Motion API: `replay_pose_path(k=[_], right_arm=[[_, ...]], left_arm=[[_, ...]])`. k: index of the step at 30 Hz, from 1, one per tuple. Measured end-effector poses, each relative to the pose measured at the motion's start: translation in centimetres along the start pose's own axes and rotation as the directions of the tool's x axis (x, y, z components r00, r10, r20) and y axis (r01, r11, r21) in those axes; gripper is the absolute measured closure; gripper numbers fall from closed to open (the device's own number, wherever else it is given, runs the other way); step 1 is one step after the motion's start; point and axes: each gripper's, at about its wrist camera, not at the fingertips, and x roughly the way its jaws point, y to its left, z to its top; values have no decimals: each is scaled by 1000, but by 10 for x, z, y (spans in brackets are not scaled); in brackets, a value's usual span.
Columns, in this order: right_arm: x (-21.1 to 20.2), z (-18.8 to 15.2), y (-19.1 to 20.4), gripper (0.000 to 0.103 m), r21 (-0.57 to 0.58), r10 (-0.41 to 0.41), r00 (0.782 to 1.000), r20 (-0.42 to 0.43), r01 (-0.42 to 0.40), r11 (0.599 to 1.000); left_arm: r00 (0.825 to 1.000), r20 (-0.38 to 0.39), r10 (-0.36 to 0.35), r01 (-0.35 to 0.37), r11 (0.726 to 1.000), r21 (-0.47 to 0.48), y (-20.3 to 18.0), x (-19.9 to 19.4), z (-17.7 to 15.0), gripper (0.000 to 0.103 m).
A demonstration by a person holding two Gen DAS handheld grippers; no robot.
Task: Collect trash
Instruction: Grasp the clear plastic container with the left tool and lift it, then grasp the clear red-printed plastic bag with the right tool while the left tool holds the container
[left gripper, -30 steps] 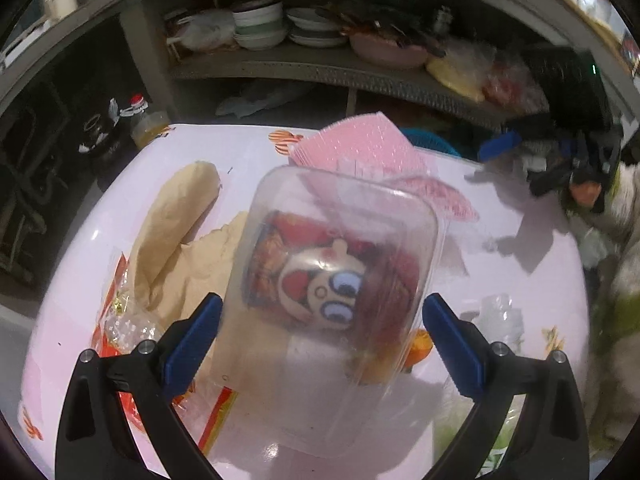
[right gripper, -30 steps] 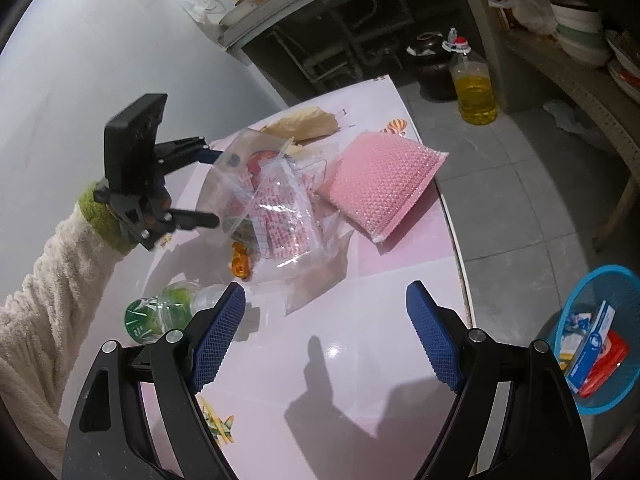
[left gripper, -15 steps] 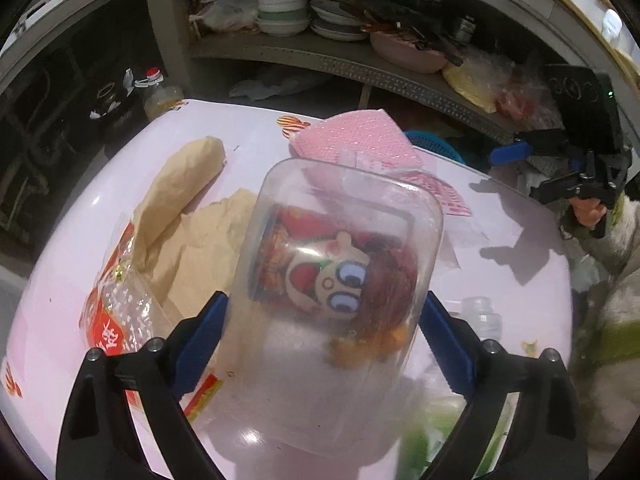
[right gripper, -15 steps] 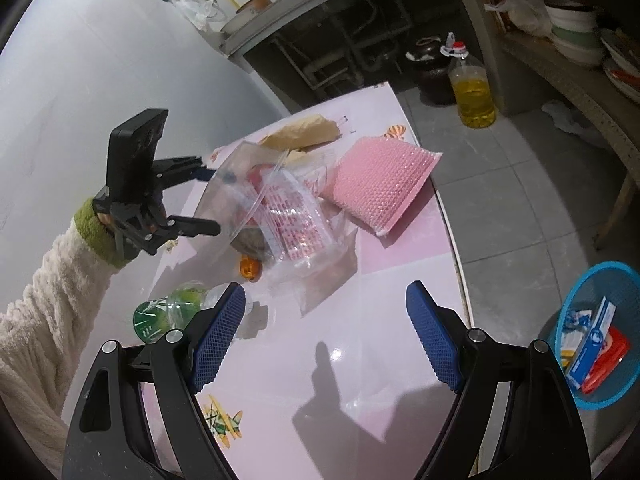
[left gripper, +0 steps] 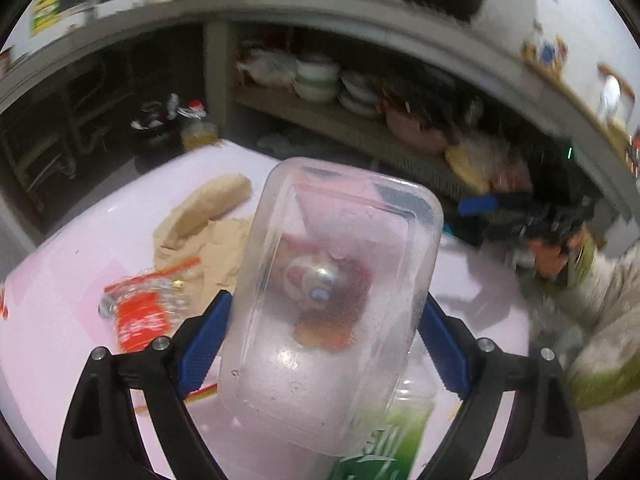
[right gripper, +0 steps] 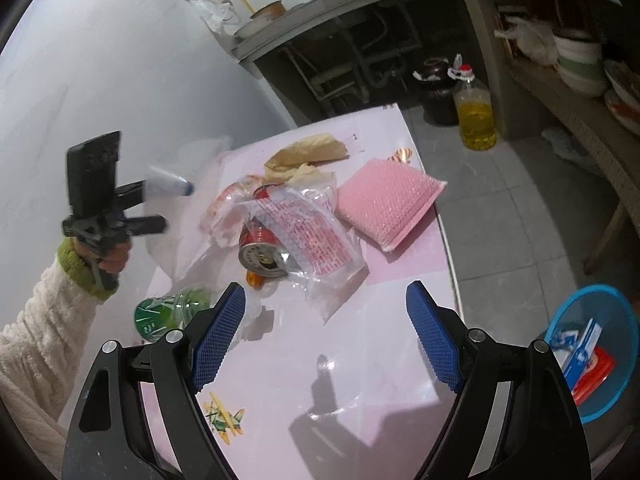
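My left gripper (left gripper: 320, 340) is shut on a clear plastic container (left gripper: 332, 288), its blue pads pressed on both sides, and holds it above the pink table (left gripper: 80, 264). A red shape shows blurred through the container's wall. In the right wrist view the left gripper (right gripper: 160, 208) hangs blurred at the left, off the trash pile. The pile holds a red can (right gripper: 262, 248), a clear printed bag (right gripper: 316, 232), a pink bubble mailer (right gripper: 386, 204), brown paper (right gripper: 308, 156) and a green bottle (right gripper: 172, 312). My right gripper (right gripper: 326, 332) stands open over bare table.
A blue basket (right gripper: 592, 344) with some trash in it stands on the floor to the right of the table. An oil bottle (right gripper: 474, 116) and shelves of dishes (left gripper: 320, 80) lie beyond the table's far edge. A white wall runs along the left.
The left gripper closed on the container, then lifted it up off the pile and rolled. The red can now lies uncovered. The right gripper has barely moved.
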Motion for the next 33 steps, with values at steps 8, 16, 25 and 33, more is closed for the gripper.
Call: replay_pose_path(k=[8,16,25,33], right_arm=[[12,11,13,24,-91,-26,1000,-13,24,996],[42,18,38,28,-208,-79,996,-36,70,976],[89,25,52,51,-313,-177,978,-113,134,940],[91,15,47,98,-240,-199,968,-156,159,958]], left_arm=[[958,265,109,-28,956,-292,0,-63,-19,15],[909,375,183,-17,914,-405,-50,-112,-52,15],[888,403,220,-16,892,-452,-112,-110,-108,15],[857,427,289,-81,893,-442,-149,-103,-139,15]])
